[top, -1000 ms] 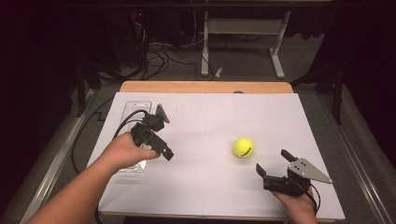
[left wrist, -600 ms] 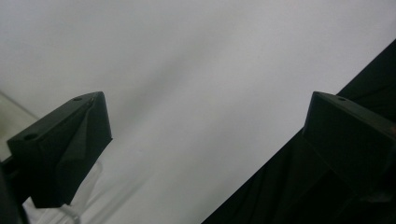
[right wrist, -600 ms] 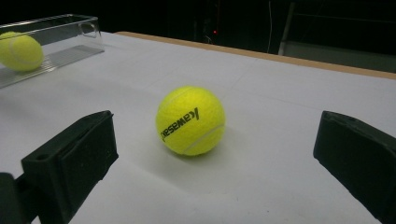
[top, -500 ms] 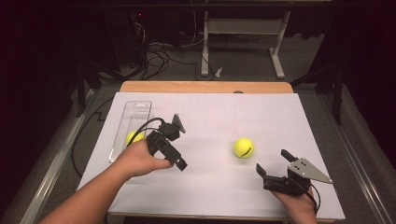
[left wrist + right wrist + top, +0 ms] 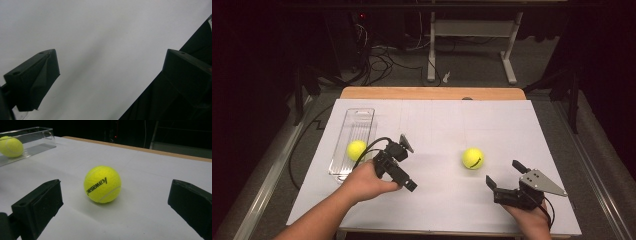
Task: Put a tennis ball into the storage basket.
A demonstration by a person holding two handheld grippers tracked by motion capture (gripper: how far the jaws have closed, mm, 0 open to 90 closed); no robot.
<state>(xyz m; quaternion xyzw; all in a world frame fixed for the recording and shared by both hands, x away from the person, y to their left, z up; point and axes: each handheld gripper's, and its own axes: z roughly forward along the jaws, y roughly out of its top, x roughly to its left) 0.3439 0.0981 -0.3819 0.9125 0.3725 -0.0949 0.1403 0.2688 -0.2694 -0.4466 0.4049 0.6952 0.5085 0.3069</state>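
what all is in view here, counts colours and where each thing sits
tennis ball in tray: 1, yellow, inside the clear tray at table left
tennis ball on table: 1, yellow with black print, loose on the white sheet ahead of the right gripper
clear tray: 1, transparent, long, left part of the table
white sheet: 1, white, covers the table top
wooden table edge: 1, tan, far side
left gripper: 1, black, open, right of the tray
right gripper: 1, black with grey plate, open, facing the loose ball
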